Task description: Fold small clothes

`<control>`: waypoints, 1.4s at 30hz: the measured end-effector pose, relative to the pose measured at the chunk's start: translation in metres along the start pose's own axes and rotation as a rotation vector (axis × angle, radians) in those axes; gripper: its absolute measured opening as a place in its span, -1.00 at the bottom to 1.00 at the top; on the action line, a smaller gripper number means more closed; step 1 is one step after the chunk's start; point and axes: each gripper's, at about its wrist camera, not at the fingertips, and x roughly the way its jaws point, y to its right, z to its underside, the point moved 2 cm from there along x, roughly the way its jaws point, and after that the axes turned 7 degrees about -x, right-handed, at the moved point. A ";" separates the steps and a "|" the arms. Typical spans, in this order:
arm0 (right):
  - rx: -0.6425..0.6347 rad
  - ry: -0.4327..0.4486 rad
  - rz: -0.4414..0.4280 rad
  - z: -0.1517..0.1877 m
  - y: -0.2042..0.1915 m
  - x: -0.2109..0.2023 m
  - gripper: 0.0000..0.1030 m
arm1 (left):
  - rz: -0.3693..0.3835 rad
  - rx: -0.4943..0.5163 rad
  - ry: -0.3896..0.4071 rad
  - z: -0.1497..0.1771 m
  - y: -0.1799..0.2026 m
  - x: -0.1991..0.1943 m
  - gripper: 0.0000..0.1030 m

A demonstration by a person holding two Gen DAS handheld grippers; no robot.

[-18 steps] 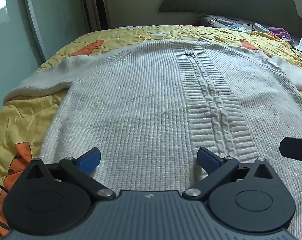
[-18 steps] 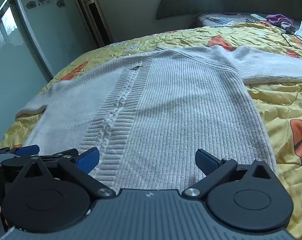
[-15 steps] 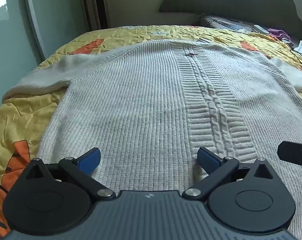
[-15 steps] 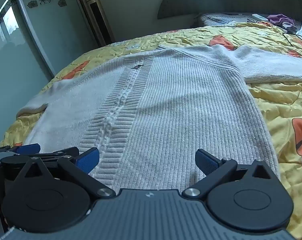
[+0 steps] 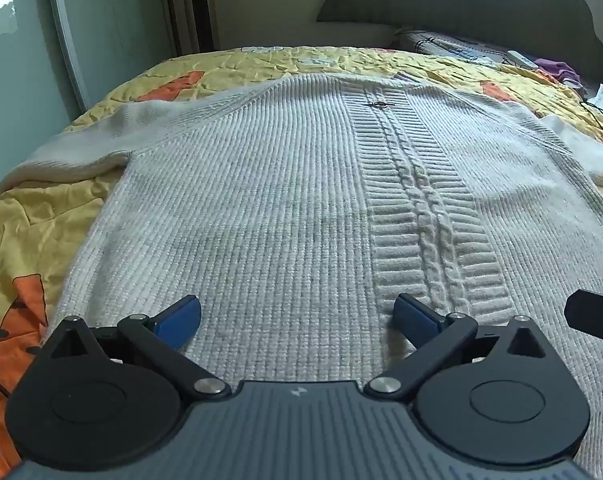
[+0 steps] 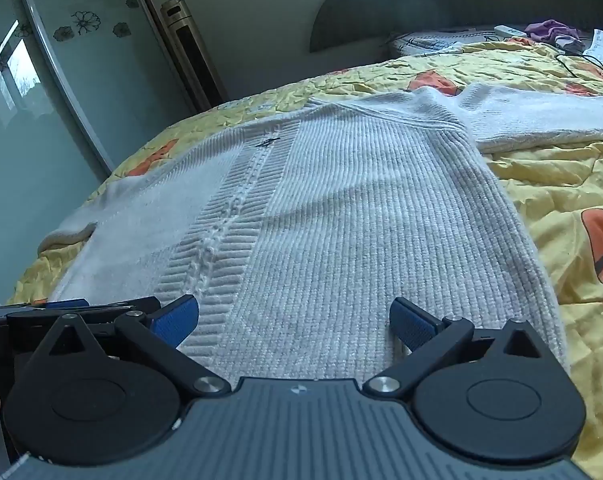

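A cream knitted sweater (image 5: 285,200) lies flat on a yellow bedspread (image 5: 33,232), its cable-knit band running up the middle and both sleeves spread outward. My left gripper (image 5: 297,316) hovers open over the sweater's lower left part, nothing between its blue pads. In the right wrist view the same sweater (image 6: 341,220) stretches away, and my right gripper (image 6: 295,316) stands open above its lower right part, just right of the cable band. The left gripper (image 6: 67,306) shows at the left edge there; the right gripper's tip (image 5: 593,314) shows at the right edge of the left wrist view.
The bedspread (image 6: 561,184) has orange cartoon patches. A pillow (image 5: 461,46), a purple cloth (image 6: 553,30), a remote and a black cable (image 6: 585,66) lie near the grey headboard. A glass wardrobe door (image 6: 41,100) and a tower fan (image 6: 189,48) stand to the left of the bed.
Both grippers have edged slightly forward and lower over the sweater's bottom part. Both stay open; the sweater has not moved.
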 end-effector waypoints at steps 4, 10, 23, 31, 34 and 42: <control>-0.012 0.027 -0.037 -0.002 -0.001 -0.003 1.00 | 0.008 -0.023 0.005 0.000 -0.002 -0.002 1.00; -0.049 0.092 -0.045 -0.012 -0.001 -0.017 1.00 | 0.044 -0.007 0.007 -0.001 0.002 -0.007 1.00; -0.235 0.109 0.139 -0.019 -0.006 -0.025 1.00 | -0.093 0.020 0.050 -0.019 0.012 -0.007 1.00; -0.218 0.101 0.128 -0.016 -0.003 -0.023 1.00 | -0.135 0.047 0.074 -0.022 0.018 -0.007 1.00; -0.217 0.100 0.119 -0.015 -0.003 -0.023 1.00 | -0.143 0.047 0.065 -0.020 0.019 -0.005 1.00; -0.183 0.087 0.097 -0.012 -0.001 -0.022 1.00 | -0.156 0.043 0.054 -0.021 0.017 -0.003 1.00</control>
